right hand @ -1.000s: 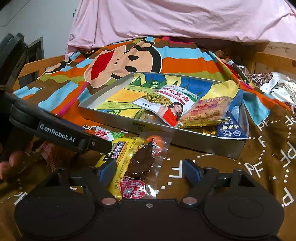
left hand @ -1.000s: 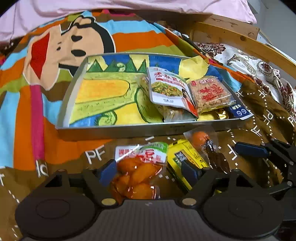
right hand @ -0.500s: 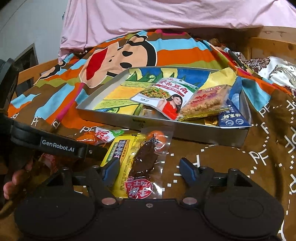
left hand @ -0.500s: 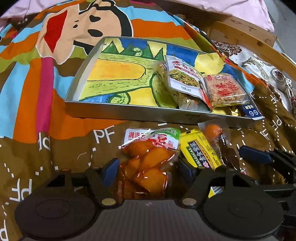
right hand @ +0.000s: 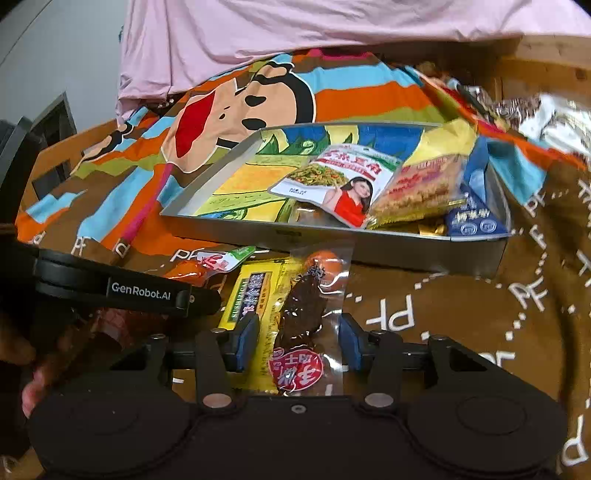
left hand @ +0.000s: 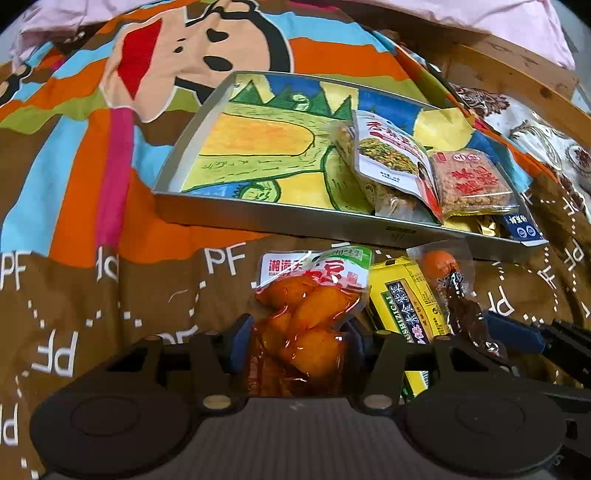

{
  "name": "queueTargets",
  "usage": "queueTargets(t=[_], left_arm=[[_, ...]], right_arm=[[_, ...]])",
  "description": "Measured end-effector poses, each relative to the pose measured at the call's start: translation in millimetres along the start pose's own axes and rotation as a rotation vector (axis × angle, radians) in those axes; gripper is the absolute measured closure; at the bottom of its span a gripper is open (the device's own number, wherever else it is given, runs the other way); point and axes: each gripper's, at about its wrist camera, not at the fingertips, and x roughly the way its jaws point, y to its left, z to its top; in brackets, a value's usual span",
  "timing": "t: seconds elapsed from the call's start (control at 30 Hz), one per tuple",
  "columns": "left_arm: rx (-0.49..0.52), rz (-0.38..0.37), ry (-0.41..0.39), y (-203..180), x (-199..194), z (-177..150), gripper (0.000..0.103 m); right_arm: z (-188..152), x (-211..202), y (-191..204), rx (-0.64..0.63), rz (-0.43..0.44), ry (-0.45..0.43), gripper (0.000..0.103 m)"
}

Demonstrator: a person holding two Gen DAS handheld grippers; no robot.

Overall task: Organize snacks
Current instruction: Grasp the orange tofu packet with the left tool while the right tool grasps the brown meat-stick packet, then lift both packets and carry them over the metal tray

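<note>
My left gripper (left hand: 297, 343) is closing on a clear packet of orange snack pieces (left hand: 310, 314) lying on the blanket; both blue pads touch its sides. In the right wrist view, my right gripper (right hand: 299, 343) is closing around a clear packet with a dark snack and an orange ball (right hand: 303, 310). Its right pad meets the plastic edge, while a sliver of the yellow packet (right hand: 251, 291) shows beside the left pad. That yellow packet (left hand: 402, 302) lies between the two clear packets. Behind them stands the metal tray (left hand: 280, 225) with several packets in its right half.
A cartoon-print blanket (left hand: 74, 229) covers the surface. The tray's painted floor (left hand: 258, 147) is bare on the left. A wooden frame (left hand: 517, 70) and pink cloth (right hand: 295, 33) lie behind. The left gripper's black arm (right hand: 140, 291) and a hand (right hand: 26, 398) fill the right view's left side.
Both pairs of jaws have narrowed markedly around their packets. Both cameras have rolled a little, so the tray looks more tilted. The packets have stayed on the blanket.
</note>
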Motion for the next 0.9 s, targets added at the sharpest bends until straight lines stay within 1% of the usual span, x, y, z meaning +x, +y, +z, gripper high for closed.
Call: queueTargets(t=[0.1,0.2,0.37,0.5,0.57,0.67,0.77,0.9], left_arm=[[-0.027,0.017,0.005,-3.6,-6.1,-1.0,0.048],[-0.063,0.020,0.009,-6.5,-12.9,-3.1,0.048],[-0.081,0.038,-0.006,-13.4,-28.3,-4.3,0.048],[-0.099,0.053,-0.025,-15.0,-41.4,-1.0,0.048],[-0.098,0.063,-0.046,-16.6,-48.1,2.1,0.048],[-0.120,0.082,-0.100,-16.2,-58.2,5.8,0.048],[-0.132,0.100,-0.132,-15.5,-63.7,12.7,0.048],[-0.139,0.118,-0.170,-16.1,-67.6,23.6,0.048]], right_arm=[[-0.7,-1.4,5.2,-0.035,-0.004,0.000,0.056],[-1.6,-5.2,13.8,-0.108,-0.019,-0.014,0.057],[-2.8,-10.1,26.5,-0.239,-0.061,-0.060,0.058],[-1.3,-15.9,30.9,-0.304,-0.092,-0.113,0.058],[0.3,-18.5,30.2,-0.323,-0.108,-0.143,0.058],[2.8,-19.5,28.1,-0.353,-0.141,-0.182,0.058],[5.3,-19.6,25.0,-0.366,-0.163,-0.206,0.058],[8.9,-22.9,21.1,-0.378,-0.179,-0.260,0.058]])
